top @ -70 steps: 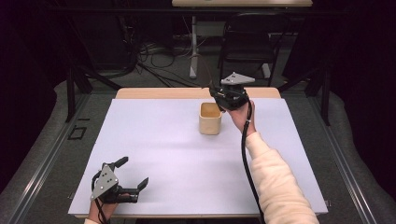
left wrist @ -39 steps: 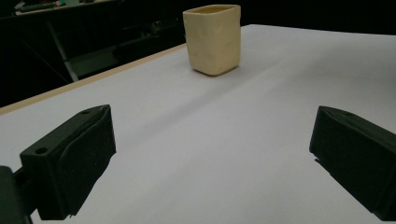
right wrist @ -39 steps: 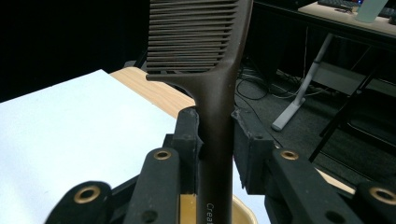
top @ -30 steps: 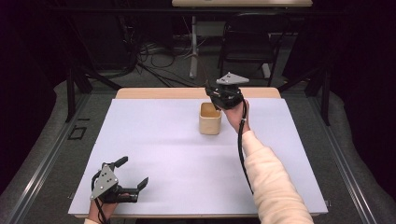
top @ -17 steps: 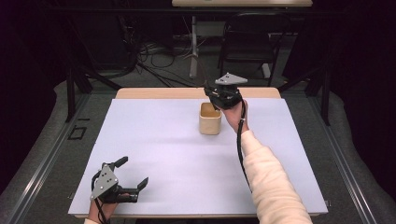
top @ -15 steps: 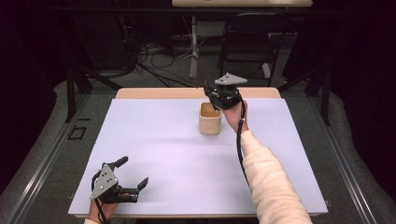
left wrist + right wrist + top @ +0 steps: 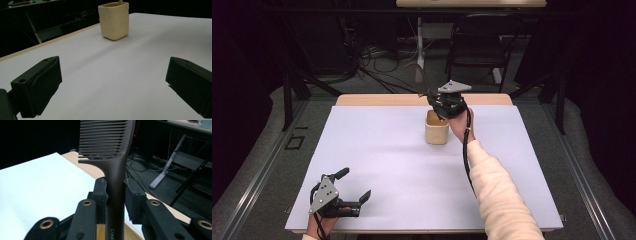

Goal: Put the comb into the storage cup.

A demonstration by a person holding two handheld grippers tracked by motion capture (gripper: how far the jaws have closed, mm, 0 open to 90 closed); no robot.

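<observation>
A: What has the right gripper got?

B: Its jaws are clamped on a dark comb, handle low, teeth rising beyond them. Just below it stands the cream cup.

A: How to finish well?

B: Probably keep the comb upright and lower it straight into the cup. The left gripper rests apart, empty, on the near counter.

Bright, even light on the white table; dark surroundings, soft shadows, slight blur.
</observation>
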